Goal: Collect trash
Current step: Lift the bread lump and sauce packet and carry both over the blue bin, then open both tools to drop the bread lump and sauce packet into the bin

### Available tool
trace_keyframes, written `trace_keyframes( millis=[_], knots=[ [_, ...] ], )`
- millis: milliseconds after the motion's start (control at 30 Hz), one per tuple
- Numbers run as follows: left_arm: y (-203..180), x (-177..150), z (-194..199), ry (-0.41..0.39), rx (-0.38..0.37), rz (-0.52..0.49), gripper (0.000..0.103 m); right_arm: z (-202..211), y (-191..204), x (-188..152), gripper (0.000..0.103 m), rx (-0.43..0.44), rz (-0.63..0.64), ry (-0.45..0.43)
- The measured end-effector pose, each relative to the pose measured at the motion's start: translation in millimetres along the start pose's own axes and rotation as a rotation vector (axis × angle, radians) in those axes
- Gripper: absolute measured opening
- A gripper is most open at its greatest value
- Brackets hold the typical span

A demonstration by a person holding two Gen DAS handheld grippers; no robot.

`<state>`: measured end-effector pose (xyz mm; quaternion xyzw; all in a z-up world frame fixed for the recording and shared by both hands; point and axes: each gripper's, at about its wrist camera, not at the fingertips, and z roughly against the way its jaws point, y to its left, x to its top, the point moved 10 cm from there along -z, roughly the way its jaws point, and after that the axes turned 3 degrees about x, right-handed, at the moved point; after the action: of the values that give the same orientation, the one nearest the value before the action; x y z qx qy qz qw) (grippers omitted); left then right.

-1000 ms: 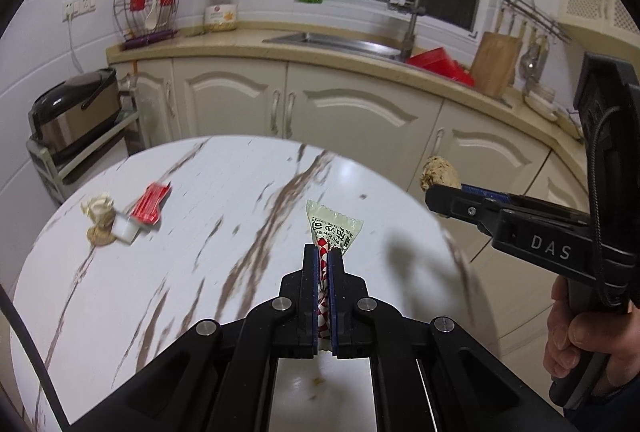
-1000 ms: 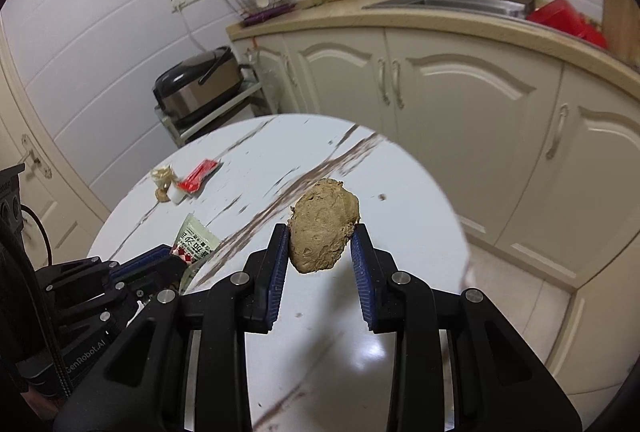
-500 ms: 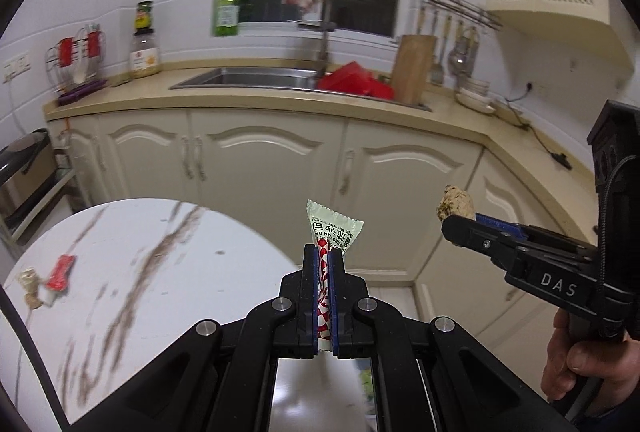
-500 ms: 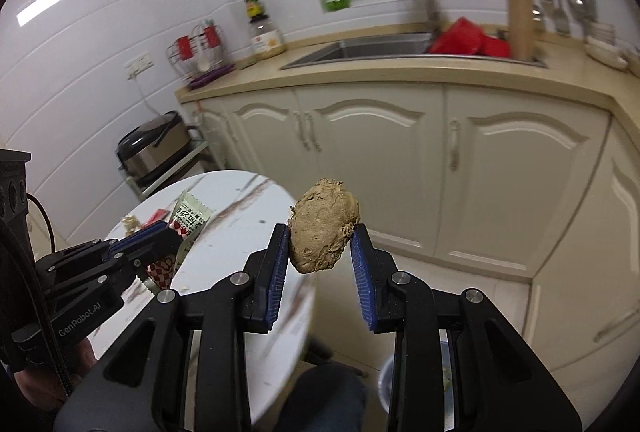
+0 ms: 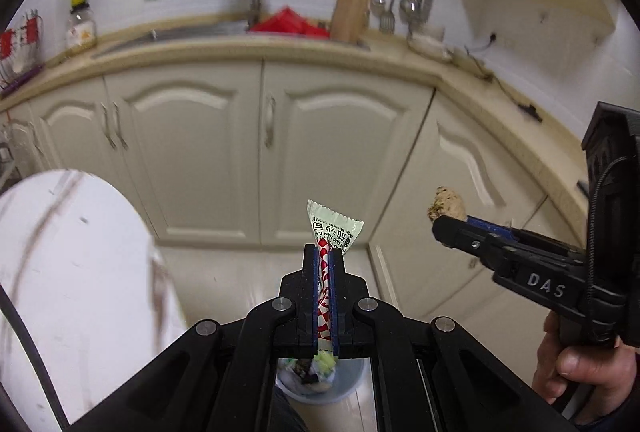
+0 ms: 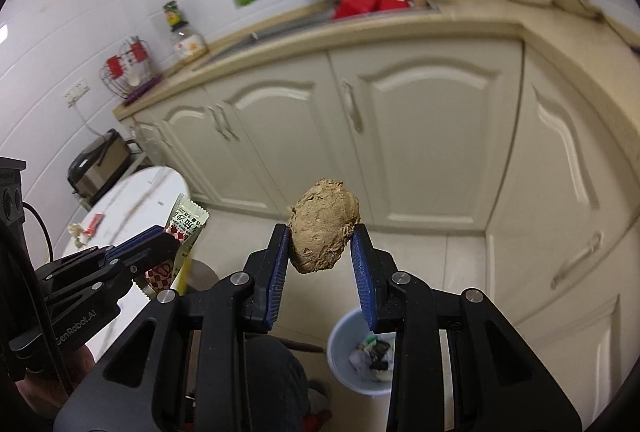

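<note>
My left gripper (image 5: pixel 324 252) is shut on a snack wrapper (image 5: pixel 334 230), pale green at the top and red-and-white checked below. It also shows in the right wrist view (image 6: pixel 186 222). My right gripper (image 6: pixel 320 236) is shut on a brown crumpled lump (image 6: pixel 324 228), also seen in the left wrist view (image 5: pixel 448 206). Both are held in the air above the floor. A pale blue trash bin (image 6: pixel 344 364) with scraps inside stands on the floor below them; it shows under my left gripper (image 5: pixel 348 388).
The round white marble table (image 5: pixel 72 272) is at the left, with a red packet (image 6: pixel 95 221) and a small crumpled scrap (image 6: pixel 78 234) on it. Cream kitchen cabinets (image 5: pixel 272 152) and the counter with sink stand ahead. A rice cooker (image 6: pixel 98 162) sits far left.
Both grippers have swung right, away from the table, with their loads still held. The trash bin on the floor has come into view below them.
</note>
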<state>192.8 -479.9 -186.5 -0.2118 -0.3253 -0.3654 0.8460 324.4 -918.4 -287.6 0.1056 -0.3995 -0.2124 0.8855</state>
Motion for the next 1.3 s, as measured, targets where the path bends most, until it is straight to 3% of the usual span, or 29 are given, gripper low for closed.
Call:
trace_keyframes(
  millis=[367, 533, 767, 833, 867, 900, 933, 1000, 1133, 1200, 1300],
  knots=[
    [-15.3, -28.2, -130.0, 0.262, -0.016, 0.016, 0.001, -91.9, -81.0, -90.1, 0.03, 0.007, -0.18, 0.229],
    [-13.3, -32.4, -171.5, 0.333, -0.009, 0.021, 0.002, -118.8, -96.8, -120.5, 0.03, 0.007, -0.22, 0.3],
    [-12.7, -29.7, -205.2, 0.372, 0.008, 0.021, 0.004, -142.2, -107.8, -142.3, 0.03, 0.014, -0.247, 0.349],
    [-12.1, -29.7, -209.2, 0.38, 0.011, 0.02, 0.008, -146.1, -109.8, -144.4, 0.031, 0.013, -0.252, 0.358],
    [-11.1, -29.9, -211.8, 0.384, 0.014, 0.019, 0.015, -148.0, -111.5, -146.6, 0.032, 0.01, -0.257, 0.362],
    [-11.5, -30.0, -214.4, 0.386, 0.017, 0.018, 0.028, -149.3, -112.7, -147.0, 0.032, 0.006, -0.262, 0.363],
    [-11.6, -30.0, -216.6, 0.385, 0.022, 0.019, 0.046, -150.9, -114.0, -147.8, 0.034, 0.006, -0.267, 0.366],
    [-10.5, -29.9, -217.1, 0.377, 0.028, 0.029, 0.061, -152.8, -115.4, -150.1, 0.045, 0.006, -0.277, 0.371],
    [-8.1, -37.6, -206.9, 0.369, 0.052, 0.033, 0.069, -151.6, -120.7, -153.0, 0.07, 0.0, -0.302, 0.367],
    [-8.0, -36.2, -200.8, 0.351, 0.076, 0.024, 0.075, -149.1, -124.7, -152.7, 0.103, -0.017, -0.318, 0.355],
    [-9.5, -30.2, -189.8, 0.313, 0.118, -0.001, 0.086, -144.0, -132.5, -150.3, 0.103, -0.059, -0.347, 0.337]
  ],
)
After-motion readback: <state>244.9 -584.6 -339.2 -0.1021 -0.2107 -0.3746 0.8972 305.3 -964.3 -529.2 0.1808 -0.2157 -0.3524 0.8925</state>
